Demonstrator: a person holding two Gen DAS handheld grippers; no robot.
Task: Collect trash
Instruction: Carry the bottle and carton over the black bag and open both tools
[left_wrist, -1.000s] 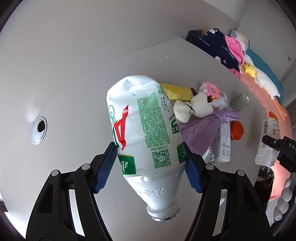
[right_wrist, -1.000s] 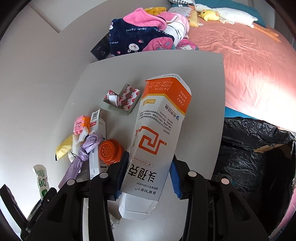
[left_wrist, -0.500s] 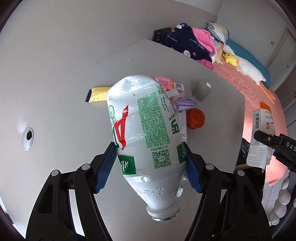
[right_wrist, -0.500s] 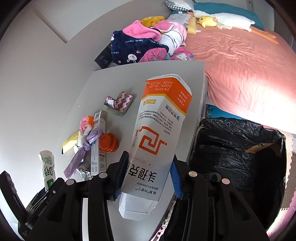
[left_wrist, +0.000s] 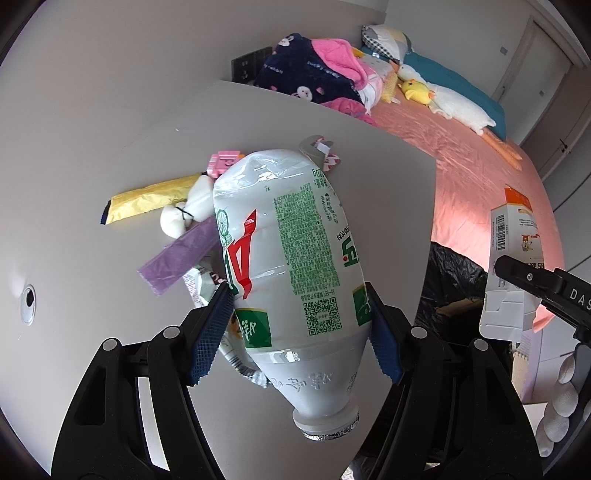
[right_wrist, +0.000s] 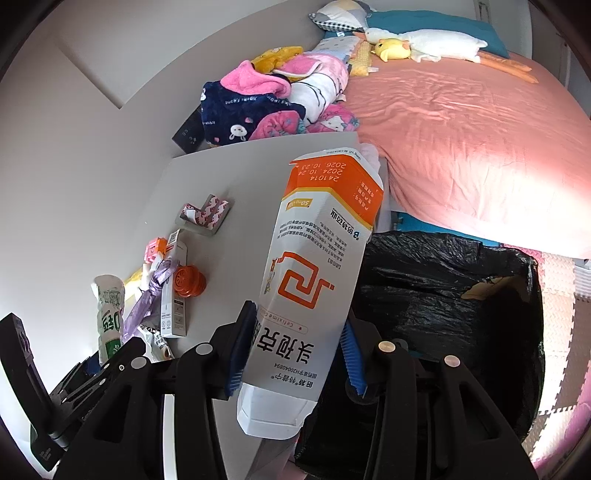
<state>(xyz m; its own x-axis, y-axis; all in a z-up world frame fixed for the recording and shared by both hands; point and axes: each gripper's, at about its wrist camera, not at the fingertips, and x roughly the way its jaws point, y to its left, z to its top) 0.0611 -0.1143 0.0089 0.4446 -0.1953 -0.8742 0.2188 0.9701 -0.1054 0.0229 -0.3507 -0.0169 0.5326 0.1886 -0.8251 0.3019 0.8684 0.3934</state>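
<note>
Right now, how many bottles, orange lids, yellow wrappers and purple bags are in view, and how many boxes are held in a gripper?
bottle: 1
orange lid: 1
yellow wrapper: 1
purple bag: 1
box, held: 1
Total: 5

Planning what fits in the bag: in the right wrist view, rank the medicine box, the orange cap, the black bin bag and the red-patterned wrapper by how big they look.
1. black bin bag
2. medicine box, though it is held close to the camera, which inflates it
3. and 4. red-patterned wrapper and orange cap: they look alike, not ranked.
</note>
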